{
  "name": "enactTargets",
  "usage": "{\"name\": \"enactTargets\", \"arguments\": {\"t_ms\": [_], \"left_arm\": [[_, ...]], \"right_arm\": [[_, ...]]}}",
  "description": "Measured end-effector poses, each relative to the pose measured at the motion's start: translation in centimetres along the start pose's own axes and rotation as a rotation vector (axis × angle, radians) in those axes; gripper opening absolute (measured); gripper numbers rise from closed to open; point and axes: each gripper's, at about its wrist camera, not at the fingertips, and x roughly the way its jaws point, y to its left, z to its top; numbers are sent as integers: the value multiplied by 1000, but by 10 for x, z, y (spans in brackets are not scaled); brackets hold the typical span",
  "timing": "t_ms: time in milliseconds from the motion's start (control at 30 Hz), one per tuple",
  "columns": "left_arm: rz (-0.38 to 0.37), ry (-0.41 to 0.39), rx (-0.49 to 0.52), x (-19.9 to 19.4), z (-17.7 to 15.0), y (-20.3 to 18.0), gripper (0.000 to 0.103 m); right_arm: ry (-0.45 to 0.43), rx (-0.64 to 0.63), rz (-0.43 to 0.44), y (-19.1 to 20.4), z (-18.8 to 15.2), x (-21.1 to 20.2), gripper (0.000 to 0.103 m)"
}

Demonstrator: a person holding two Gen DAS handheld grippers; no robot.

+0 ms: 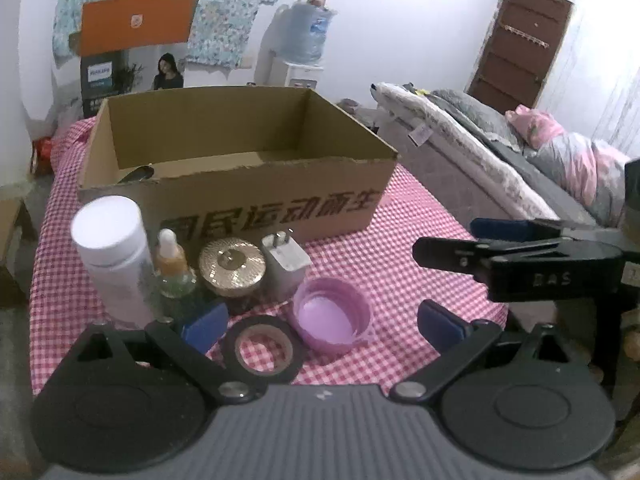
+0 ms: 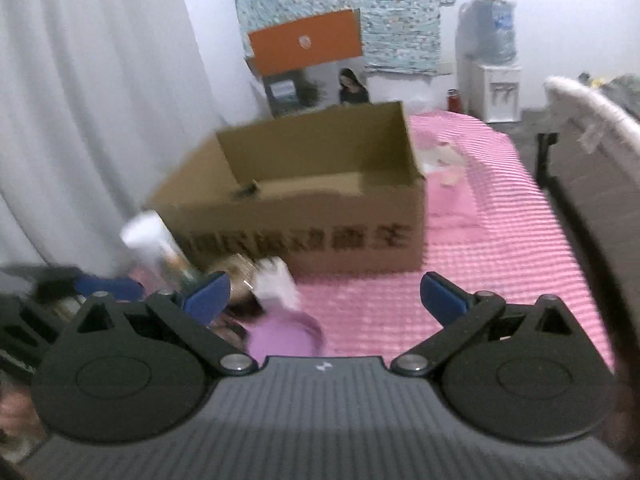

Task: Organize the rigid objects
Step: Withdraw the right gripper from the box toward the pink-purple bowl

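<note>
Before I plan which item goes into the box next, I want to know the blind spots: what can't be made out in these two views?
- Dark object inside the cardboard box, left wrist view: the front wall hides most of it.
- Items beside the box, right wrist view: motion blur smears the white bottle and charger.
- Black tape roll, left wrist view: its near edge lies behind the left gripper.

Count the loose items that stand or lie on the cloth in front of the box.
6: white bottle far left, dropper bottle, gold jar, charger, pink cap, tape roll nearest. Something dark lies inside the box; more may be hidden.
</note>
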Motion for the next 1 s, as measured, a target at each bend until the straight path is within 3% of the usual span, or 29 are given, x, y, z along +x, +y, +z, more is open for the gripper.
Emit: {"name": "enactTargets", "arguments": {"t_ms": [167, 333, 500, 667, 833, 1000], "left_arm": [[15, -34, 15, 5, -8, -11, 103], [-37, -45, 29, 10, -8, -15, 103], [-26, -29, 71, 24, -8, -21, 103], [-43, 6, 121, 38, -8, -23, 103], [38, 40, 209, 53, -9, -30, 103], [74, 81, 267, 67, -8, -31, 102]], "right_arm": [[-20, -58, -103, -3, -18, 2, 102], [-73, -71, -141, -8, -18, -4, 102], [-88, -38, -34, -20, -23, -8, 102], [-24, 89, 57, -35, -23, 7, 102], [28, 97, 99, -34, -22, 23, 102], [79, 64, 168, -26, -16, 43, 102]]}}
